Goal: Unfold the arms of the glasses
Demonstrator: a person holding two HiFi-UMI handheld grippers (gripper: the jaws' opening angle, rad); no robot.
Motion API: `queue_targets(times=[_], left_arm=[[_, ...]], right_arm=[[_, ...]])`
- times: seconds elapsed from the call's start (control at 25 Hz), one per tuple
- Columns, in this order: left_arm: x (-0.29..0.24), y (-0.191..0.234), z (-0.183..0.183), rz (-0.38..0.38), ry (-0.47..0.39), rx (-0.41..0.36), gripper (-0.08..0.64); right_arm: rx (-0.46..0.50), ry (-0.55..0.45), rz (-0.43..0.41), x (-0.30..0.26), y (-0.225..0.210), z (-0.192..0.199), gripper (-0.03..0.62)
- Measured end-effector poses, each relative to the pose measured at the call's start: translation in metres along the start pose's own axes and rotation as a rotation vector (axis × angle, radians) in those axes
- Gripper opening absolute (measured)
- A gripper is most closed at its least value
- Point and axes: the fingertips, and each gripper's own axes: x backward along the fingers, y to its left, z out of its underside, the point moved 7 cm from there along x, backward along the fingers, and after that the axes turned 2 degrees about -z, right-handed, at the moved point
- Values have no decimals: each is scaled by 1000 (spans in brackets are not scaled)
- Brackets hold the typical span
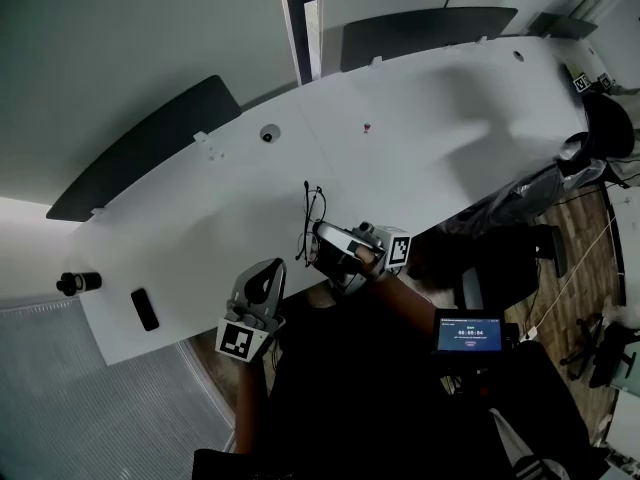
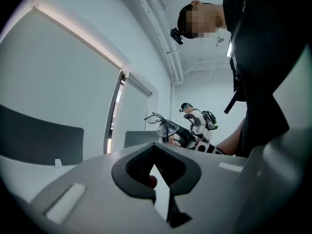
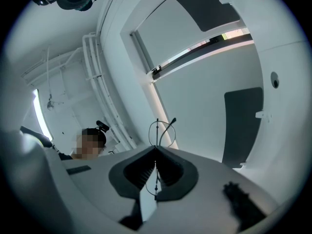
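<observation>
The glasses point(image 1: 313, 211) partly hidden (behind right gripper point(image 1: 318, 252)).

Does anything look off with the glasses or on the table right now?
Nothing stands out. The glasses are held up above the table in the right gripper, whose jaws are clamped on the thin frame, and the frame looks intact. The left gripper is shut and empty. Nothing looks spilled.

White curved table point(image 1: 440, 148). Along its far edge, two dark panels, one at the left point(image 1: 150, 148), one at the right point(image 1: 425, 30). Near the left end, a flat black slab point(image 1: 145, 309); at that edge, a small black cylinder point(image 1: 78, 283) on its side. Mid-table, a round grommet point(image 1: 268, 134) and, well to its right, a tiny red speck point(image 1: 367, 127). Lower right, a small lit screen point(image 1: 468, 333); beyond, wooden floor point(image 1: 575, 258) and a black office chair point(image 1: 607, 125).
</observation>
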Motion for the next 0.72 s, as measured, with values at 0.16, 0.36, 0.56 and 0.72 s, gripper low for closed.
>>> queue_targets(times=[0.16, 0.36, 0.56, 0.72], left_arm=[[-1, -1, -4, -34, -26, 8, 5], [-6, 5, -11, -52, -30, -5, 3], [-4, 11, -18, -60, -15, 10, 5], [2, 15, -22, -69, -15, -10, 6]], right_arm=[[-8, 1, 14, 5, 2, -4, 11], [-12, -24, 4, 0, -1, -11, 11], [-17, -18, 11, -9, -12, -12, 11], [-36, -7, 4, -16, -18, -6, 11]])
